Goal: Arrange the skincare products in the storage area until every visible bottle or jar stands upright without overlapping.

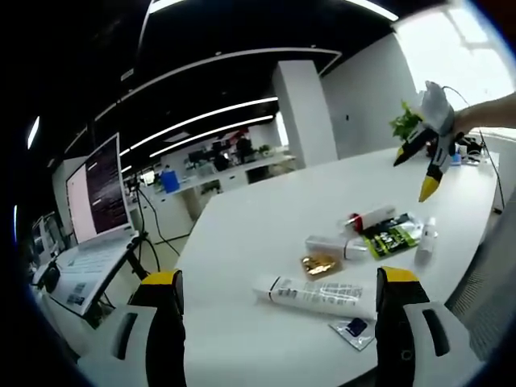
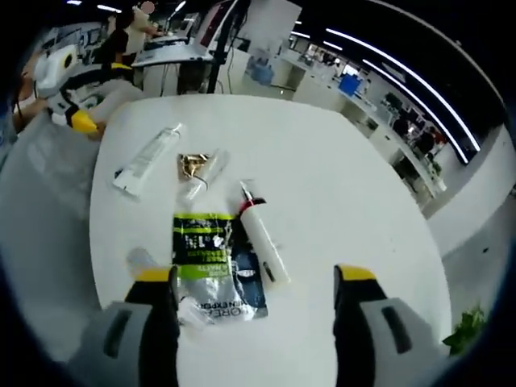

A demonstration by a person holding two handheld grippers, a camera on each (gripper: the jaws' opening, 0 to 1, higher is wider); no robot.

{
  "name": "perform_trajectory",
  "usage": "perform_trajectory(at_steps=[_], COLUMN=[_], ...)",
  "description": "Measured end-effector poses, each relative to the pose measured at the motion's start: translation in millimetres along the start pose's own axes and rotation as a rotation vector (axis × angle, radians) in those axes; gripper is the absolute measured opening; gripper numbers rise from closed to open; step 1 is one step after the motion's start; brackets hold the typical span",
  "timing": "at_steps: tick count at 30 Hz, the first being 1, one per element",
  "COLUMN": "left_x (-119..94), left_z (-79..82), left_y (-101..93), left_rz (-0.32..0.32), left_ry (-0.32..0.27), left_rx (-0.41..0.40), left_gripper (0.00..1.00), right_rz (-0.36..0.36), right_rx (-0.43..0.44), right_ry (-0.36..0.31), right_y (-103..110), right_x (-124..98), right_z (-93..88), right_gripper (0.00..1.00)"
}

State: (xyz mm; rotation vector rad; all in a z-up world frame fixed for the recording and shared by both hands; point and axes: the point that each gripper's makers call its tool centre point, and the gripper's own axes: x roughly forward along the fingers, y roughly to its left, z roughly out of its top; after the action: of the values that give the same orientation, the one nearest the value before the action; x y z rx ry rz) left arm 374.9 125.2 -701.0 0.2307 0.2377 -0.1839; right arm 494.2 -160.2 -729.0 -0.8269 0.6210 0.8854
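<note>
Bare table (image 2: pixel 339 185) lies open beside the clustered tubes (image 2: pixel 262 234).

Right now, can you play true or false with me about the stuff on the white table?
1. The long white tube is lying flat on the table. True.
2. The right gripper is squeezing the green packet. False: its jaws are open and the packet just lies on the table between them.
3. A laptop with its screen lit sits off to one side of the table. True.
4. The left gripper is shut on a bottle. False: it is open and holds nothing.
5. The red-capped tube stands upright. False: it lies on its side.
</note>
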Motion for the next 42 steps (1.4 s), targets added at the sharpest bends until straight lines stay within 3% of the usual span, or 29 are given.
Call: perform_trajectory(at_steps=[13, 23, 42], left_x=[0.3, 0.7, 1.2], left_z=[-2.8, -3.6, -6.9], left_y=[1.3, 1.7, 2.2], left_rz=[0.001, 0.0, 0.001], left_ry=[0.015, 0.02, 0.041], left_rx=[0.001, 0.004, 0.003], left_gripper=[0.97, 0.97, 0.96], right_rz=[0.128, 0.184, 0.322], right_rx=[-0.077, -0.091, -0.103], right_ry=[0.104, 0.152, 0.286], right_y=[-8.2, -13.5, -9.0], right_x=[28.9, 55.7, 110.0], right_z=[-0.5, -1.9, -22.9], right_gripper=[0.69, 0.63, 0.53])
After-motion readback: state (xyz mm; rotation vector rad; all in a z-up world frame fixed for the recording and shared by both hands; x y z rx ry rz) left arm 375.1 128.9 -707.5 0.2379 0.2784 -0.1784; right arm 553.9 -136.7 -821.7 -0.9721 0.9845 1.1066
